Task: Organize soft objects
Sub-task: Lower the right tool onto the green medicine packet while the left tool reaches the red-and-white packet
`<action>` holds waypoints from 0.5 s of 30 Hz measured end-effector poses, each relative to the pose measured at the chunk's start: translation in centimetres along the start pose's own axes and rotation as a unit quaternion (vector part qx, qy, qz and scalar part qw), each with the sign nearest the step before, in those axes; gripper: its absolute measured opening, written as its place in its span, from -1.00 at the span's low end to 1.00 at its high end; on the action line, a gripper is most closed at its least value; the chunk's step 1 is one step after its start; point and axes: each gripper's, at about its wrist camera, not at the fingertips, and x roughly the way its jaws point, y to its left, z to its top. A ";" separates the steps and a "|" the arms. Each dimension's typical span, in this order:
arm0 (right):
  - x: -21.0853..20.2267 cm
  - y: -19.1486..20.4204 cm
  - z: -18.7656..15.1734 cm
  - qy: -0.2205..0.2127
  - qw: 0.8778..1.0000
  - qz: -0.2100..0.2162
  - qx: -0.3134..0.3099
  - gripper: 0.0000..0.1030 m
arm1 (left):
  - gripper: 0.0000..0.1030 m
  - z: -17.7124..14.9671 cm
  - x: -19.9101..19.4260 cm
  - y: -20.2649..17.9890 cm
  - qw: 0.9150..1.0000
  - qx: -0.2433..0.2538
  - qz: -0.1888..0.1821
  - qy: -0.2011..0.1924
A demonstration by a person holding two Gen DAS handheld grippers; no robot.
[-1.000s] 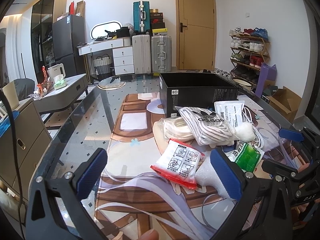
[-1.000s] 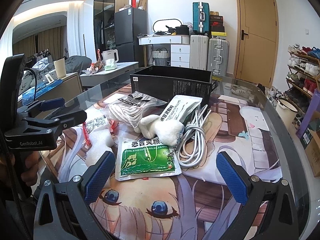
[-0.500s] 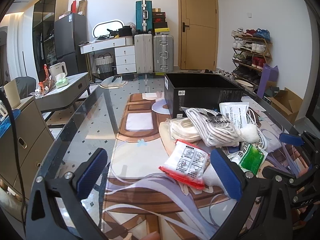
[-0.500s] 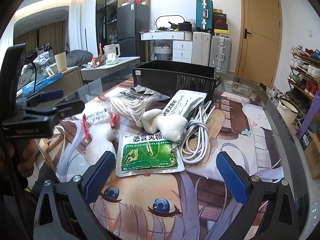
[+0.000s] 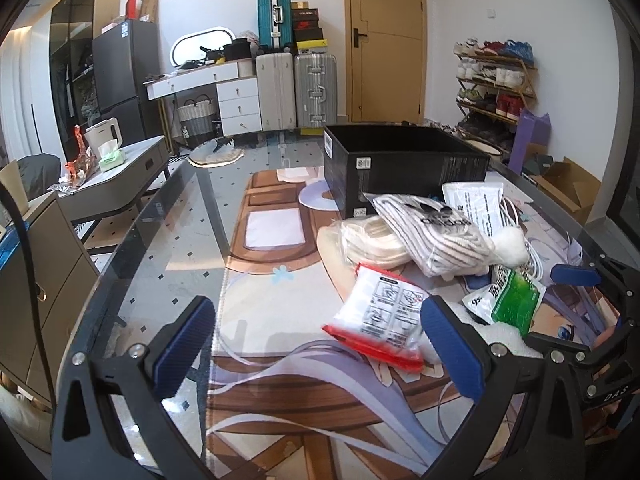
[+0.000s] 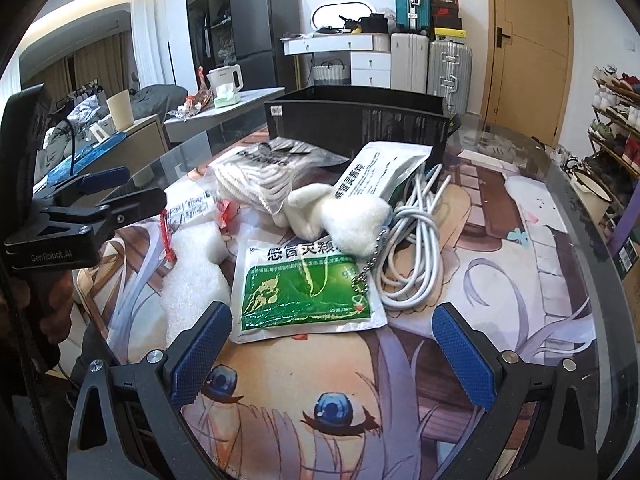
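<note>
Meanwhile, both grippers are held with jaws wide apart and empty over the desk [image 6: 560,184]. The green sachet [image 6: 304,292], lying flat just ahead of the right gripper [image 6: 332,344], is best pinched by one edge and carried to the black box [image 6: 360,124].

**Glossy film, fluffy plush, matt card**

The green sachet [image 6: 306,294] is shiny, crinkled plastic film. The plush toy [image 6: 340,218] looks fluffy, hung on a metal bead chain [image 6: 370,266]. The black box [image 6: 356,124] is matt cardboard. The tabletop [image 5: 160,240] is glossy glass; the gripper pads [image 6: 200,350] are textured blue rubber.
</note>
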 end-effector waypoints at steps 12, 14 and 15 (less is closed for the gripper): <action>1.0 1.1 0.3 0.022 0.999 0.014 -0.026 0.98 | 1.00 0.2 1.6 -0.5 0.999 0.010 -0.021 0.033; 1.2 1.2 0.5 0.025 0.999 0.019 -0.029 0.98 | 1.00 0.3 1.8 -0.5 0.999 0.008 -0.025 0.036; 1.2 1.3 0.6 0.027 0.999 0.020 -0.030 0.98 | 1.00 0.4 1.9 -0.4 0.999 0.006 -0.029 0.039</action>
